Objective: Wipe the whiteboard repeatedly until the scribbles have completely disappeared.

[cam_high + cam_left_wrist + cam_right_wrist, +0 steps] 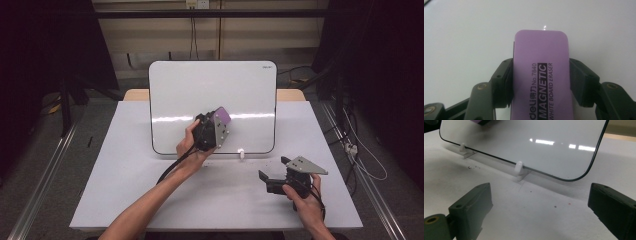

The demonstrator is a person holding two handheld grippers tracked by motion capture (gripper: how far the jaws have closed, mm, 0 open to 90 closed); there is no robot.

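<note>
Eraser (541, 75), purple and marked "MAGNETIC WHITE BOARD ERASER", is clamped across its two long sides between the jaws of the left hand-held gripper (212, 129). In the left gripper view the jaws press against both flanks of the eraser body, and its far end points at the white surface of the whiteboard (212, 90). In the high view the eraser (221, 116) sits over the lower middle of the board face, with the person's left hand (189, 145) wrapped around the gripper body just below it. Contact between eraser and board cannot be confirmed.

The whiteboard stands tilted back on the worktop (125, 165), propped on small white feet (518, 167) along its lower edge.

The right hand-held gripper (272, 175) is held low over the worktop, to the right of the board and near its lower right corner. Its jaws stand wide apart with nothing between them, as seen in the right gripper view.
</note>
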